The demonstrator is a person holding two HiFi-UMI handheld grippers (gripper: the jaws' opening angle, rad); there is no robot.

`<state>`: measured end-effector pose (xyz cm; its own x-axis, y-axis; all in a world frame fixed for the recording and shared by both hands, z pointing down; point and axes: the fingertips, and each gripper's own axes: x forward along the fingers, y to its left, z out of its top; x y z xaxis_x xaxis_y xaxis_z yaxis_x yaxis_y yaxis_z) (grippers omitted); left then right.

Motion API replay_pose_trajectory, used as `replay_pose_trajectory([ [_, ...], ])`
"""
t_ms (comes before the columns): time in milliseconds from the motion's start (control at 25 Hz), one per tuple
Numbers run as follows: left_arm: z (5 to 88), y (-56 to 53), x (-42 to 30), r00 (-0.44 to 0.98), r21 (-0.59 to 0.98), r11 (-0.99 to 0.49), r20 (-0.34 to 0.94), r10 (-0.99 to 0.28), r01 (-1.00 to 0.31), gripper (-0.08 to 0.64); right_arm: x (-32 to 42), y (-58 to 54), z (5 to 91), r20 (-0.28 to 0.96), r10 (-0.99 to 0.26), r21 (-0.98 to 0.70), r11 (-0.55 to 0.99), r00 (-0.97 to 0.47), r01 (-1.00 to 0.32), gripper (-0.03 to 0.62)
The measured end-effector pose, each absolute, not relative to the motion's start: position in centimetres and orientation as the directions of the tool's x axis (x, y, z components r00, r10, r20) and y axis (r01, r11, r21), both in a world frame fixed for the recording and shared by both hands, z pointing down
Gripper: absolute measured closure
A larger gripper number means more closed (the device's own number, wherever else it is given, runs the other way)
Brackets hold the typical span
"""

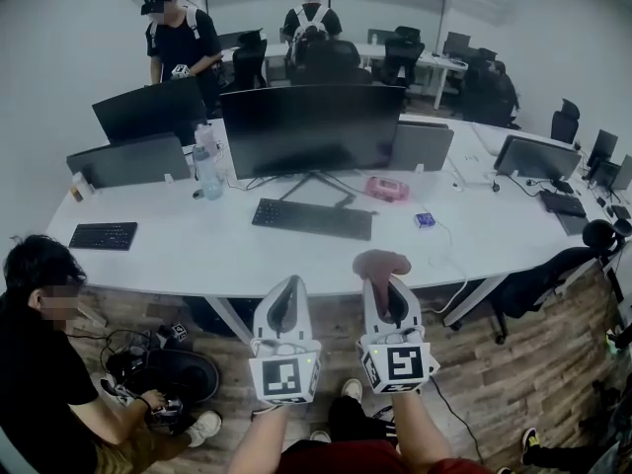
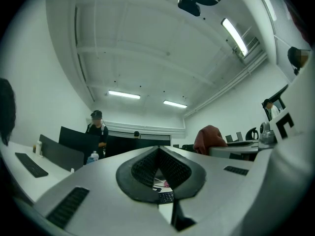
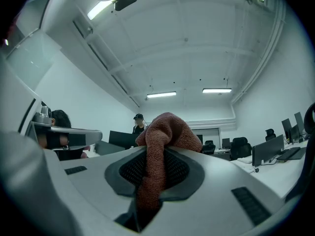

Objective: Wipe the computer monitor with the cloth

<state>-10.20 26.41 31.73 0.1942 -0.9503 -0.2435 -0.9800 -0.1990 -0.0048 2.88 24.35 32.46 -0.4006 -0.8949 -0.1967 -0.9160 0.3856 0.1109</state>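
Nearest, right gripper [image 1: 386, 290] clenched on the reddish cloth [image 1: 381, 263], bunched over the fingertips and trailing down between them. Just left of those fingers, left gripper [image 1: 286, 288] closed on nothing. Farther ahead of both, past the desk [image 1: 197, 255] edge and keyboard [image 1: 312, 218], the computer monitor [image 1: 312, 126]: forward, upward and slightly left of the cloth-holding fingers, long axis crosswise. Probably calls for a forward reach with the right.

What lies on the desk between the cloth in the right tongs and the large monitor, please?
In the head view, a black keyboard lies on the white desk between the cloth and the monitor.
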Motion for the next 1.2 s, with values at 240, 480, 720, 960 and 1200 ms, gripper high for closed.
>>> replay_pose_trajectory([
  [240, 31.9, 21.4, -9.7, 0.175, -0.012, -0.177, -0.230, -0.957, -0.984, 0.537, 3.5, 19.0, 32.9, -0.206, -0.886, 0.100, 0.403, -0.416, -0.909, 0.515],
  [480, 30.8, 15.1, -7.4, 0.171, -0.015, -0.172, -0.235, -0.957, -0.985, 0.537, 5.7, 12.9, 32.5, -0.210, -0.881, 0.097, 0.412, -0.423, -0.906, 0.515],
  [720, 30.7, 8.9, -3.2, 0.197, -0.021, -0.197, -0.233, -0.952, -0.980, 0.537, 10.1, 7.1, 32.6, -0.214, -0.891, 0.092, 0.390, -0.400, -0.916, 0.515],
  [960, 31.1, 3.4, 0.6, 0.223, -0.030, -0.222, -0.228, -0.948, -0.975, 0.537, 13.8, 2.0, 33.0, -0.205, -0.904, 0.076, 0.367, -0.375, -0.927, 0.515],
  [1200, 31.6, -0.1, 1.4, 0.216, -0.026, -0.215, -0.217, -0.952, -0.976, 0.537, 14.5, -1.6, 33.6, -0.203, -0.900, 0.073, 0.379, -0.386, -0.922, 0.515],
])
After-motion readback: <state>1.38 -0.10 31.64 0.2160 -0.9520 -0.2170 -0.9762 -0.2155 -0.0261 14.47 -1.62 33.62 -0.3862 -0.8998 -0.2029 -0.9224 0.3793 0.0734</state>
